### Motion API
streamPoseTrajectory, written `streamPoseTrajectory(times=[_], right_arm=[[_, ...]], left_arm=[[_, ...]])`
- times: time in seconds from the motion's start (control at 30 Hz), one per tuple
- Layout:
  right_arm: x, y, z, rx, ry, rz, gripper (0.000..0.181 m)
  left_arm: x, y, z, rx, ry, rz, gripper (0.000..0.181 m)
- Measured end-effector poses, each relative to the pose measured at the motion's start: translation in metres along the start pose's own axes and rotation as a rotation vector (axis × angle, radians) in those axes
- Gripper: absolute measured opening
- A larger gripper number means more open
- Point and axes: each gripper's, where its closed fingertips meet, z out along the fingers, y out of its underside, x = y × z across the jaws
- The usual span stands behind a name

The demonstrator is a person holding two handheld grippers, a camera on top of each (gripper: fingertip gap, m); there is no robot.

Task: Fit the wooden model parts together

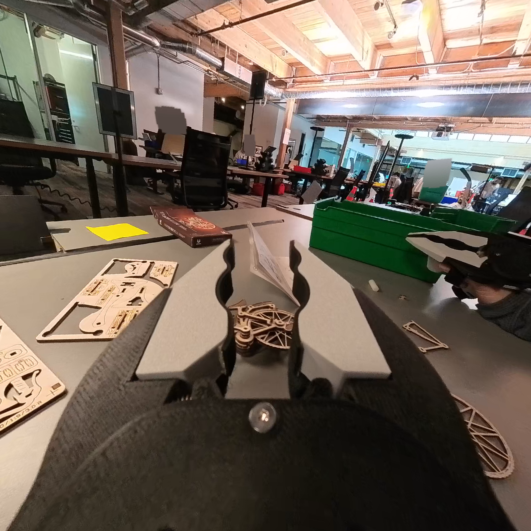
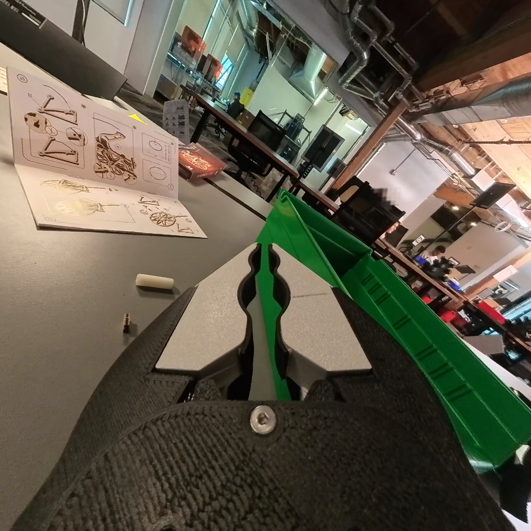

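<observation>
My left gripper (image 1: 260, 250) is shut on a small wooden bicycle model (image 1: 260, 327) with a spoked wheel. The model sits between the middle of the pads, low over the grey table (image 1: 359, 330). My right gripper (image 2: 264, 247) is nearly closed with nothing between its fingers. It lies tilted beside the green bin (image 2: 402, 316). It also shows at the right in the left wrist view (image 1: 413, 240), held by a hand. A loose wooden triangle frame part (image 1: 425, 336) and a spoked wheel part (image 1: 485, 442) lie on the table to the right of my left gripper.
Two laser-cut part sheets (image 1: 112, 298) (image 1: 23, 382) lie at the left. An open instruction booklet (image 2: 94, 161) and the kit box (image 1: 189, 227) are farther back. A white cylinder (image 2: 155, 283) and a tiny wooden bit (image 2: 125, 319) lie near the right gripper. Stacked green bins (image 1: 373, 238) stand at the right. My right fingertips sit around 35 cm from my left ones.
</observation>
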Motion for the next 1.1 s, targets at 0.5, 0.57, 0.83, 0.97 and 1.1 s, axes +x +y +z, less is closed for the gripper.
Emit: streamPoseTrajectory(times=[0.5,0.57,0.83,0.97,1.1], right_arm=[[-0.0005,0.0001,0.0006,-0.002,-0.004,-0.006,0.002],[-0.0005,0.0001,0.0008,-0.002,-0.005,-0.007,0.002],[-0.0004,0.0002,0.001,-0.003,-0.006,-0.009,0.002],[-0.0003,0.0003,0.0009,-0.003,-0.006,-0.01,0.002],[-0.0088,-0.0059,0.0001,0.027,-0.058,0.005,0.004]], left_arm=[[-0.0021,-0.0021,-0.001,0.012,-0.006,-0.002,0.036],[-0.0027,-0.0031,-0.0014,0.018,-0.009,-0.003,0.036],[-0.0027,-0.0018,-0.0008,0.012,-0.005,-0.009,0.036],[-0.0031,-0.0017,-0.0007,0.012,-0.005,-0.013,0.036],[-0.0033,-0.0011,0.0004,0.012,-0.006,-0.013,0.036]])
